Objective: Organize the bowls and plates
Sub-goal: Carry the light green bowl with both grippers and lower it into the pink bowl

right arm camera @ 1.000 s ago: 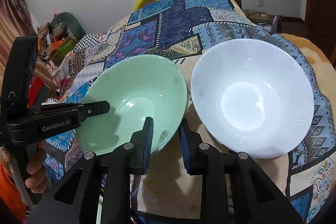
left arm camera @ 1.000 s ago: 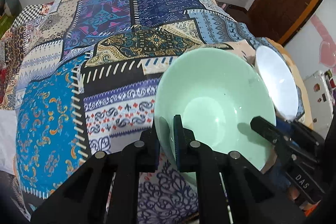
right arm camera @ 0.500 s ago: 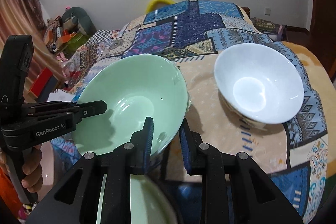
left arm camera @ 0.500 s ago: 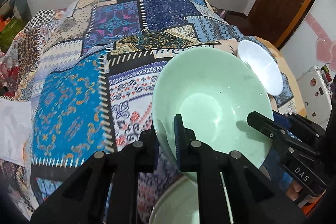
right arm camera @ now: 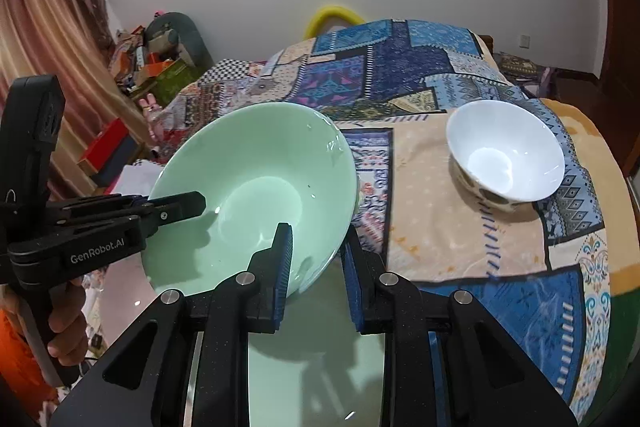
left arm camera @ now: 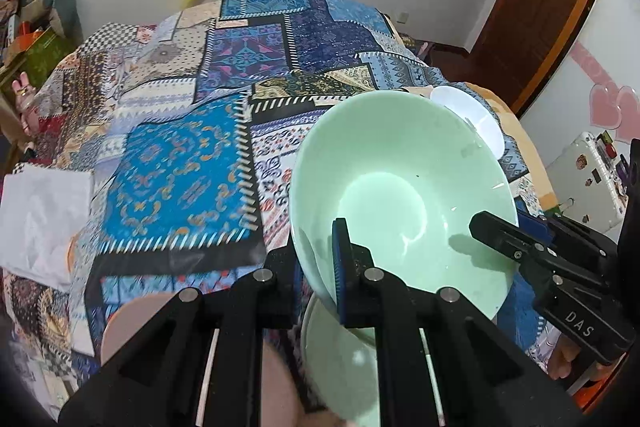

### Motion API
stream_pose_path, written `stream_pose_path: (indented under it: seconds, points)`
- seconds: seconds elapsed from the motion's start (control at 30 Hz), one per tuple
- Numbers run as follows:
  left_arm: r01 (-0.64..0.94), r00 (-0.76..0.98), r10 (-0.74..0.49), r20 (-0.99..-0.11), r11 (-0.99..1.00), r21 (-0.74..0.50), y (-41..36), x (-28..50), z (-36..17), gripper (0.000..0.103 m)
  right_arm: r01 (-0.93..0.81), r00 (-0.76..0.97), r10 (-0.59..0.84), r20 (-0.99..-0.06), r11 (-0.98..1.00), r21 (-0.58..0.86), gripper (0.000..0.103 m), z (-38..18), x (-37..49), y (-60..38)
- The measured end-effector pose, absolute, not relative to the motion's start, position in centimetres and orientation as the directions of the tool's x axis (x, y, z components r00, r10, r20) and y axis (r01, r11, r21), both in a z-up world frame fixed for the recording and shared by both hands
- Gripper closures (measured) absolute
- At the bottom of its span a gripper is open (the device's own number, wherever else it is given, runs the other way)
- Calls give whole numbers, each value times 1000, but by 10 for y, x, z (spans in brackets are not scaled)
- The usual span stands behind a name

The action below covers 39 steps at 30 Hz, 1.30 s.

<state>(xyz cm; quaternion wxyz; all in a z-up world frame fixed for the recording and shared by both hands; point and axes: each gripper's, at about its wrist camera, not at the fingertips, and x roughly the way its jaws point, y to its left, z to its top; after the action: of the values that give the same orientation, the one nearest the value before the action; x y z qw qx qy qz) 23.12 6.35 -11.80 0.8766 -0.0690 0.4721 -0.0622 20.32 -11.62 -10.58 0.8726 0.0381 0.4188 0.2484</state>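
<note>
I hold the pale green glazed bowl (left arm camera: 400,195) in the air with both tools. My left hand-held gripper (left arm camera: 316,267) pinches its near rim, one finger inside and one outside; my right hand-held gripper (right arm camera: 316,267) pinches the opposite side of the rim in the same way. The bowl tilts slightly. Directly under it, close to me, lies a second pale green dish (right arm camera: 316,359), I think a matching bowl, though only part shows. So the coming move is straight down, both hands equally near. The white ceramic bowl (right arm camera: 504,151) stands on the bed well apart, at my right.
</note>
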Motion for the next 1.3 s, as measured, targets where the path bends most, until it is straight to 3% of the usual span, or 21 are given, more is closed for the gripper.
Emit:
stream_pose_path:
  seconds: [0.5, 1.3]
  points:
    - [-60, 584, -89, -807, 986, -153, 119, 144, -103, 89, -499, 467, 555, -688, 808, 313, 81, -104, 162, -63]
    - [-188, 504, -55, -862, 967, -172, 187, 94, -158, 89, -574, 300, 583, -755, 742, 345, 81, -155, 132, 8]
